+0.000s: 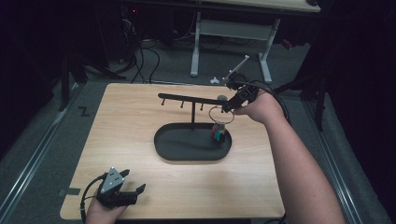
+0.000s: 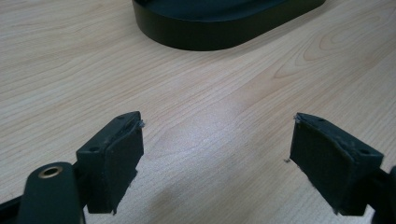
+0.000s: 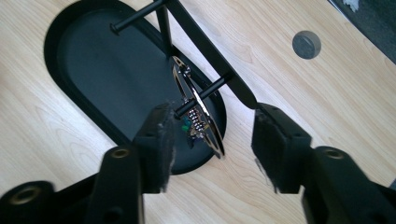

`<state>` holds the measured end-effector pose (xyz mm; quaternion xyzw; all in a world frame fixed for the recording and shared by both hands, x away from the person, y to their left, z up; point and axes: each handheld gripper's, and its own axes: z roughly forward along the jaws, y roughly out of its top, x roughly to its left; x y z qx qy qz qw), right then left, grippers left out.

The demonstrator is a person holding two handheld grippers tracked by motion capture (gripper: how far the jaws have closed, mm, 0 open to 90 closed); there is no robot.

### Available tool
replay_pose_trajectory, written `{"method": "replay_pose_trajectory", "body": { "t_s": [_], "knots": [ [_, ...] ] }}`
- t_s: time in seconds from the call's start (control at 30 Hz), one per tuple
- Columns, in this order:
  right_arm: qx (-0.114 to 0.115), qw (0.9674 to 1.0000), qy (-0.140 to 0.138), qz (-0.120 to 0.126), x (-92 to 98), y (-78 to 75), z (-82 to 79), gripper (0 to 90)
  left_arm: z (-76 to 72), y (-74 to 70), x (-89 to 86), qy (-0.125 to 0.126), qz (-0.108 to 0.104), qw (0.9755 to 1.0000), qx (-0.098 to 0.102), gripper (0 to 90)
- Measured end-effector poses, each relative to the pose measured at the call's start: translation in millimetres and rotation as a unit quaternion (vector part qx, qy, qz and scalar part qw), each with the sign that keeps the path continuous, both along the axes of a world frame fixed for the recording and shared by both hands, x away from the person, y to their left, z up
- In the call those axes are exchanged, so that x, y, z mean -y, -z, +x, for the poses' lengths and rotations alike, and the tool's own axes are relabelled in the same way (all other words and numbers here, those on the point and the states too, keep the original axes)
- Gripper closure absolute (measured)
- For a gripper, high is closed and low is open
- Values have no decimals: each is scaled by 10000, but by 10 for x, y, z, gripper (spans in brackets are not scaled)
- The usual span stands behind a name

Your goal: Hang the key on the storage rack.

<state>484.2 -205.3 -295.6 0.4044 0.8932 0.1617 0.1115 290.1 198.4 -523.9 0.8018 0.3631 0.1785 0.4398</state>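
Fingers (image 3: pixel 280 140) of the right gripper (image 3: pixel 212 140) spread open around the hanging ring (image 3: pixel 196 105).

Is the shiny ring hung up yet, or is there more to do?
It looks done: the ring hangs on an end peg of the black rack, its charm dangling over the tray. The right gripper is open beside the ring, its fingers not gripping it. The left gripper is open over bare table, holding nothing. What is left seems to be pulling the right hand away.
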Motion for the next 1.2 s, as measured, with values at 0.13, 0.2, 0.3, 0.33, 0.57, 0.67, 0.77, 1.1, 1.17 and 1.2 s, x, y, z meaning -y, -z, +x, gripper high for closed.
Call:
{"method": "replay_pose_trajectory", "body": {
  "t_s": [0.13, 0.2, 0.3, 0.33, 0.57, 0.67, 0.77, 1.1, 1.17, 1.2],
  "knots": [
    [-20, 10000, 31, 59, 34, -15, -33, 354, 5, 3, -10, -9, -8, 10000, -23, 179],
    [-36, 10000, 40, 62, 40, -9, -41, 336, 5, 6, -7, -21, -23, 10000, -15, 178],
    [3, 9999, 103, 80, 65, -12, -75, 295, 7, 6, 5, 13, -15, 10000, -17, 178],
    [-14, 9997, 224, 109, 62, -9, -93, 285, 7, 6, 5, 13, -15, 10000, -17, 179],
    [27, 9997, 250, 3, 97, 65, -185, 197, 31, 19, 17, 58, -73, 10000, -26, 178],
    [-28, 9996, 296, 21, 110, 90, -205, 160, 49, 7, 15, 59, -111, 9999, -17, 177],
    [-27, 9996, 296, 1, 115, 99, -219, 152, 58, 5, 34, 88, -122, 9999, -22, 177],
    [33, 9990, 444, -39, 132, 139, -228, 151, 70, 0, 28, 93, -128, 9999, -17, 177],
    [77, 9993, 378, -32, 148, 152, -225, 151, 70, 3, 33, 90, -125, 9999, -8, 177],
    [74, 9991, 410, -6, 150, 160, -234, 150, 71, 3, 38, 90, -120, 9999, -8, 177]
  ]
}}
